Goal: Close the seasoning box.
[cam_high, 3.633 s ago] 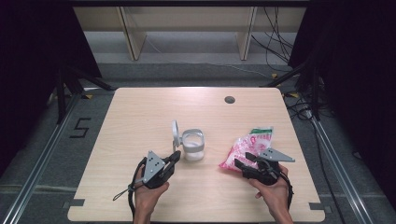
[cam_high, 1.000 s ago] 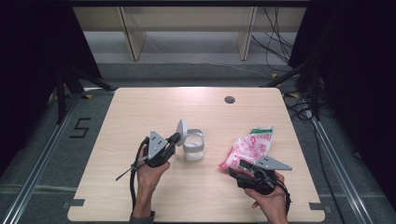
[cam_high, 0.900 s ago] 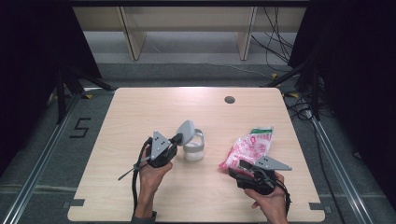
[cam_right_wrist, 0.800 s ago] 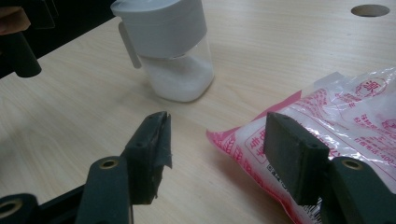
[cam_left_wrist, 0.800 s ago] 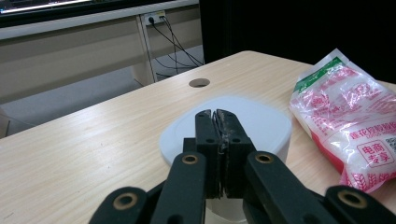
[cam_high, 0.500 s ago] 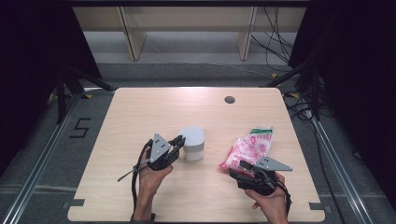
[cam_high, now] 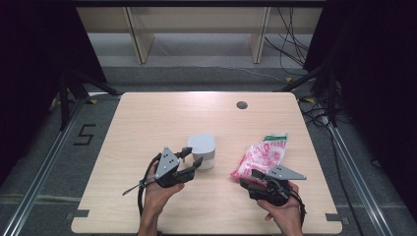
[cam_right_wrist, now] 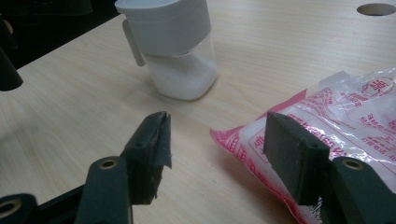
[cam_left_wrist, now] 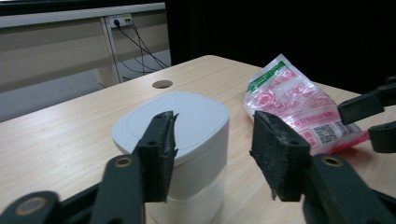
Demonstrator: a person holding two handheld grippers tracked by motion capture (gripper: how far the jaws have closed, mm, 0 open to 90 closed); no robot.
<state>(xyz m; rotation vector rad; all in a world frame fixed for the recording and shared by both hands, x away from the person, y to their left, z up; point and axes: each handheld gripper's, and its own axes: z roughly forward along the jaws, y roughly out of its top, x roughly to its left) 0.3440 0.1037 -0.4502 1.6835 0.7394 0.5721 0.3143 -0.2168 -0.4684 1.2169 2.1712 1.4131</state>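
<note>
A white square container (cam_high: 202,150) stands mid-table with its flat lid (cam_left_wrist: 182,116) down; white powder fills its clear lower part (cam_right_wrist: 184,77). My left gripper (cam_high: 193,158) is at the container's near left side. Its jaws have just been opening and now stand apart in front of the lid without pressing on it. A pink and white plastic bag (cam_high: 263,155) lies to the right. My right gripper (cam_high: 248,178) sits at the bag's near end, open, with the bag's corner (cam_right_wrist: 243,140) by its right jaw and nothing gripped.
The light wooden table (cam_high: 147,118) has a round cable hole (cam_high: 241,104) at its far side. Beyond the far edge are shelf legs and cables on the floor. Metal rails run along both sides of the table.
The lid, held upright by my left gripper, has swung down onto the container. The left jaws then opened and let it go. The right gripper and bag have stayed put.
</note>
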